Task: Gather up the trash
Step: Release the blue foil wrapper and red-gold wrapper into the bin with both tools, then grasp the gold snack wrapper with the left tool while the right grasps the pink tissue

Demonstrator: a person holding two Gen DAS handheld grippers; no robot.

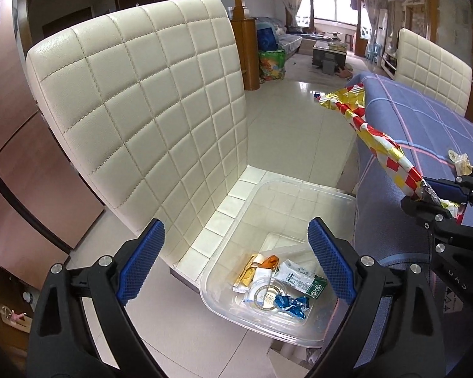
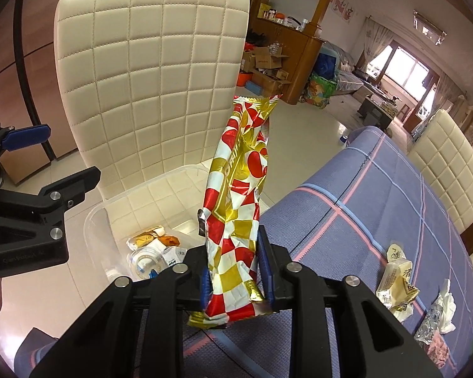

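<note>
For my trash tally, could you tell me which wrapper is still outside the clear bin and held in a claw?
The long red, gold and white checkered wrapper, pinched in the right claw; other wrappers lie loose.

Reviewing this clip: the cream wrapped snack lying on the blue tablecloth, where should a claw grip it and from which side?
Grip the cream wrapped snack across its puffed middle, coming from above. It lies flat on the blue tablecloth, leaving no edge to slide under, and crumpled wrappers crowd its right side, so the free flanks are probably the safest hold.

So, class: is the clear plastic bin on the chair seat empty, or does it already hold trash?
Not empty. The clear bin on the chair holds several wrappers on its bottom, with much bare floor left.
</note>
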